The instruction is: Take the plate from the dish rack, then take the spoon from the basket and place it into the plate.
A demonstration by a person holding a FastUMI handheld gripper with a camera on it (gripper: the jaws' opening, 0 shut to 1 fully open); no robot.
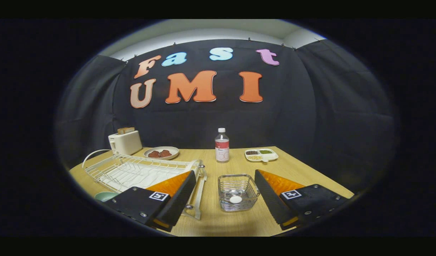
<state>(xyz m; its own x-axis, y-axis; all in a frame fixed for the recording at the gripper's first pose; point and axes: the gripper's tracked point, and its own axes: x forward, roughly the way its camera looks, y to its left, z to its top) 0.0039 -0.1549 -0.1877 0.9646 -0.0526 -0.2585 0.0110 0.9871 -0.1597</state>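
Note:
My gripper (225,174) hangs open above the wooden table (292,167) with nothing between its fingers. A small wire basket (238,192) stands on the table between the two fingers. In it lies the spoon (235,199), of which I see a white rounded end. The white wire dish rack (139,170) stretches to the left, partly behind my left finger (175,195). The curved edge of a pale green plate (105,196) peeks out beside that finger at the rack's near corner. Most of the plate is hidden.
At the back of the table stand a cream toaster (125,142) with bread in it, a plate with brown food (161,153), a clear bottle (222,145) and a divided white tray (261,154). Black cloth walls close in the booth.

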